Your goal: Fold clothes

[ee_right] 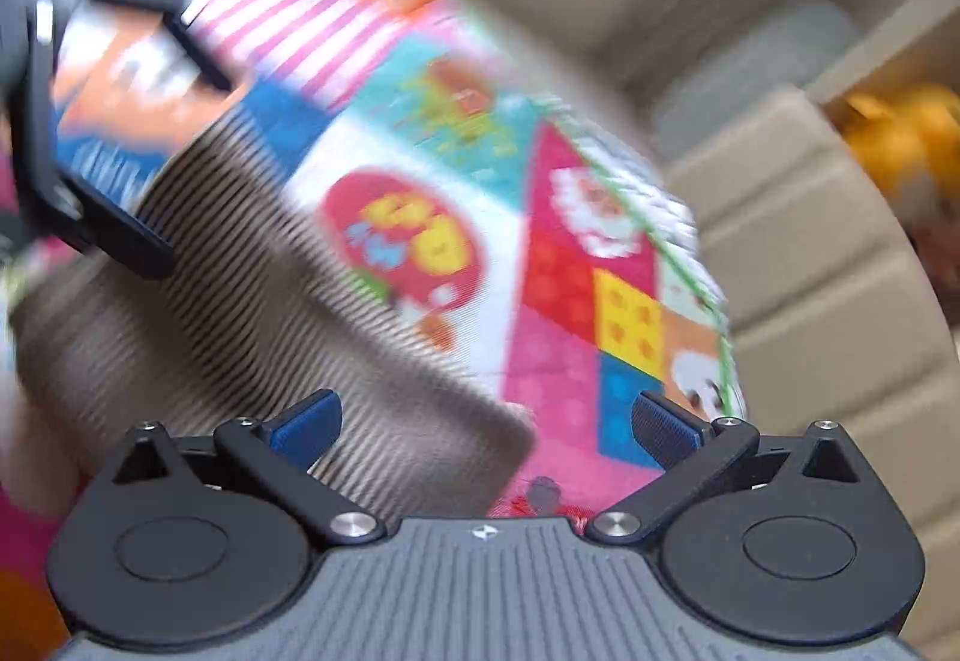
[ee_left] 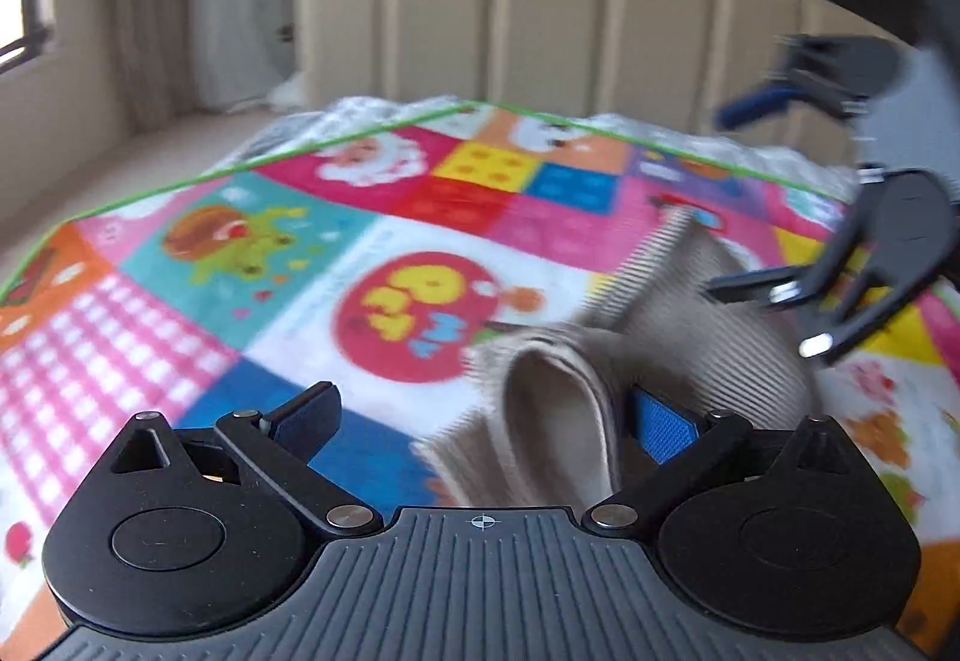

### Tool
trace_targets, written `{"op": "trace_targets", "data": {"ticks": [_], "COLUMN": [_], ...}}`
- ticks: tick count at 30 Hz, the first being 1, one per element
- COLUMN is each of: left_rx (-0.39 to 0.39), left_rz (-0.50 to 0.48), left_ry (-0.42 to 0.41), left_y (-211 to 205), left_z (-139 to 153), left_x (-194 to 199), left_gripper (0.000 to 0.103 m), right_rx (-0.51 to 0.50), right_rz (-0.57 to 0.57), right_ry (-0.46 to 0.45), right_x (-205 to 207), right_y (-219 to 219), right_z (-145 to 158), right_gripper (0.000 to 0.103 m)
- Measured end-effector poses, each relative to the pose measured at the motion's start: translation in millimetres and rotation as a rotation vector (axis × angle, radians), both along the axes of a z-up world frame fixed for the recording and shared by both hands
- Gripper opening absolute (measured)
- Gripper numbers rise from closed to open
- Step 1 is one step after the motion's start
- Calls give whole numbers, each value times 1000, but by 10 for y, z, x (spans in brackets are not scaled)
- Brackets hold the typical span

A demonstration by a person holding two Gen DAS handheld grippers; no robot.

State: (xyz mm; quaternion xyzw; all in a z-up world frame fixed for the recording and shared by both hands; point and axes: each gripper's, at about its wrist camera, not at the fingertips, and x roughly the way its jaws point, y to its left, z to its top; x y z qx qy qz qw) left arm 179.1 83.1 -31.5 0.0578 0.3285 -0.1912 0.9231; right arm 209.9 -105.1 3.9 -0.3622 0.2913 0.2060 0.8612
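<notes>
Behind the colourful play mat (ee_left: 252,301) stands a beige headboard (ee_left: 540,19). Our left gripper (ee_left: 480,421) and right gripper (ee_right: 486,424) both have their fingers spread, holding nothing. We see the ribbed beige garment (ee_left: 708,325) at four o'clock, partly doubled; we judge that more folds remain.

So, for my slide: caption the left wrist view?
Open left gripper over a beige ribbed garment on a colorful play mat, right gripper nearby.
</notes>
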Motion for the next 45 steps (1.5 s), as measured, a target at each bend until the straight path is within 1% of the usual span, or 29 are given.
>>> {"op": "trace_targets", "data": {"ticks": [1, 2, 3, 4, 7, 8, 9, 11, 13, 16, 21, 24, 26, 27, 28, 29, 31, 32, 33, 34, 35, 36, 38, 40, 43, 45], "left_rx": [6, 31, 55, 79, 215, 237, 259, 233, 201, 186, 196, 148, 17, -60, -109, -158, -194, -193, -168, -119, -51, 27, 121, 89, 19, 15], "left_rz": [43, 72, 101, 129, 154, 152, 150, 146, 145, 142, 149, 203, 230, 204, 146, 88, -73, -144, -211, -250, -276, -279, -225, -143, -57, -47], "left_ry": [-2, 1, 4, 6, 25, 36, 48, 74, 90, 101, 87, 24, -41, -64, -77, -90, -77, -62, -44, -32, -28, -35, -23, 33, 92, 100], "left_y": [39, 60, 81, 102, 53, 53, 54, 97, 127, 121, 117, 248, 406, 453, 427, 401, 177, 54, -115, -272, -412, -524, -581, -430, -216, -157], "left_z": [-16, -53, -89, -125, -327, -394, -460, -518, -536, -554, -478, -174, 158, 311, 401, 491, 508, 469, 396, 305, 203, 90, -109, -236, -324, -380], "left_x": [61, 119, 177, 235, 359, 379, 399, 444, 472, 485, 450, 350, 231, 161, 97, 34, -61, -85, -106, -113, -100, -77, 24, 183, 384, 451], "left_gripper": [103, 103, 103, 103, 103, 103, 103, 103, 103, 103, 103, 103, 103, 103, 103, 103, 103, 103, 103, 103, 103, 103, 102, 103, 103, 103], "right_rx": [69, 118, 118, 92, 12, 21, 55, 114, 138, 168, 192, 187, 177, 178, 180, 210, 307, 351, 392, 419, 429, 427, 417, 418, 404, 376], "right_rz": [-61, -122, -168, -204, -310, -337, -362, -403, -398, -402, -431, -436, -422, -412, -402, -395, -387, -387, -392, -397, -406, -420, -454, -487, -521, -536], "right_ry": [-10, -15, -16, -14, -3, -4, -12, 3, 7, 14, 12, 18, 17, 13, 9, 5, -3, -8, -13, -14, -13, -16, -35, -28, 79, 103], "right_x": [20, 53, 127, 220, 478, 516, 540, 549, 536, 525, 525, 522, 503, 483, 463, 415, 282, 208, 130, 65, 23, -1, 0, 58, 272, 383], "right_y": [-80, -150, -175, -177, -177, -191, -217, -277, -324, -378, -391, -384, -369, -363, -358, -381, -463, -505, -548, -581, -600, -610, -625, -638, -578, -497], "right_z": [39, 28, -72, -212, -643, -746, -813, -818, -822, -832, -850, -825, -754, -693, -633, -551, -357, -283, -223, -192, -196, -223, -313, -434, -676, -808], "right_gripper": [103, 103, 103, 103, 103, 103, 103, 103, 103, 103, 103, 103, 103, 103, 103, 103, 103, 103, 103, 103, 103, 103, 103, 103, 103, 103]}}
